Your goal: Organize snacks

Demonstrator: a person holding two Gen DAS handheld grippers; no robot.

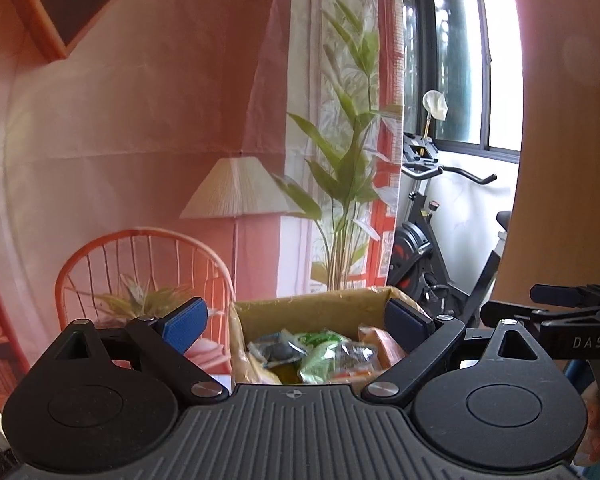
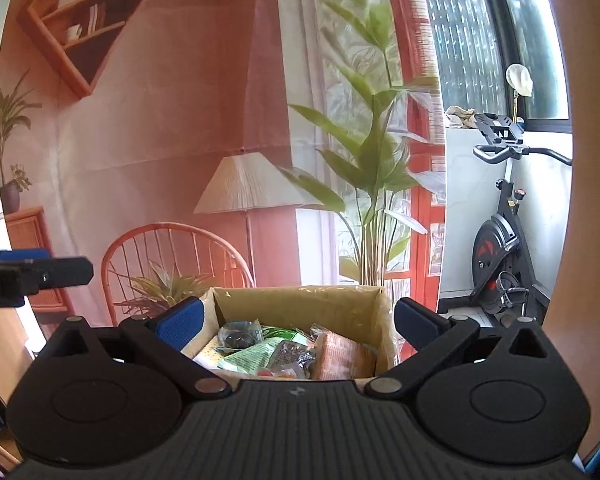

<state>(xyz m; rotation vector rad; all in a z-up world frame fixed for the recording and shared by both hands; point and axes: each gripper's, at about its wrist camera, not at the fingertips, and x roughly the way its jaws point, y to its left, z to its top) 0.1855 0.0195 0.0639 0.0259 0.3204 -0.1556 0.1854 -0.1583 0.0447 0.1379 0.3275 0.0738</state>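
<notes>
Snacks [image 2: 276, 350] (a green packet, an orange one, a couple of dark ones) sit in one cardboard box [image 2: 300, 300] just ahead of both grippers, left gripper [image 1: 296, 326] and right gripper [image 2: 296, 322] spread wide, nothing between the pads

Box: open brown cardboard box [image 2: 300, 300], upright, flaps up, its far wall inside bare, seen from above and in front.
Green packet: pale green printed snack packet [image 2: 256, 356] lying flat among the others, near the middle of the box.
Dark packet: clear wrapper with a dark round snack [image 2: 238, 334], towards the left rear.
Orange packet: orange-brown packet [image 2: 340, 354] lying against the right wall.
Small wrapper: dark printed wrapper [image 2: 294, 354], between the green and the orange ones.
</notes>
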